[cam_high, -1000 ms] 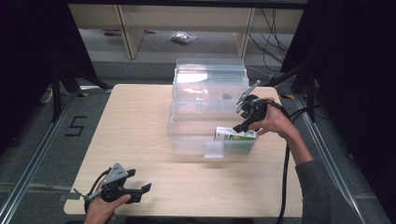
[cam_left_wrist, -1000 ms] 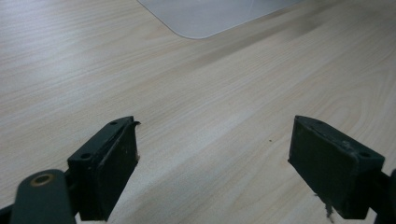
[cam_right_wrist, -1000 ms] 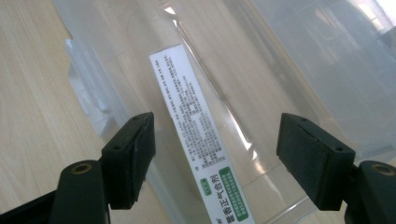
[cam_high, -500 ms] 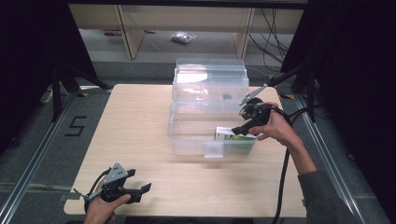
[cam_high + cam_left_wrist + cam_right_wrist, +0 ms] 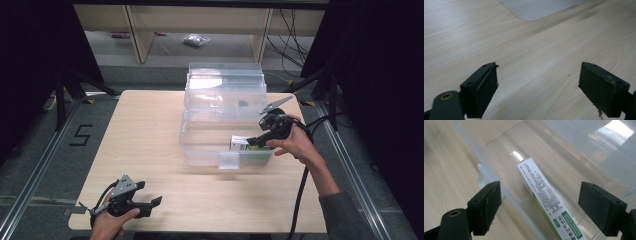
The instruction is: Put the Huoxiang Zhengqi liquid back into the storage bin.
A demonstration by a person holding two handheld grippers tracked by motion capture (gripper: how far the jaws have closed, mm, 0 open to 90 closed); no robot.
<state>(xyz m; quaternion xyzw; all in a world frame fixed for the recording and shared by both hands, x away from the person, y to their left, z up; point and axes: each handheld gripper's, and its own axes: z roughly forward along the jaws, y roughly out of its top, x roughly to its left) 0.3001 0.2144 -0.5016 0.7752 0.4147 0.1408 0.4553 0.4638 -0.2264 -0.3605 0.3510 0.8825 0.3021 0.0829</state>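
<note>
Right gripper (image 5: 539, 210) jaws wide apart, empty, above white-green carton (image 5: 549, 200) lying in clear bin (image 5: 200, 145). Left gripper (image 5: 539, 92) jaws wide, empty, over bare desk (image 5: 529, 50).

A lab: black curtains (image 5: 30, 60), floor rails (image 5: 30, 190), cables (image 5: 295, 30) around the table (image 5: 145, 130).
</note>
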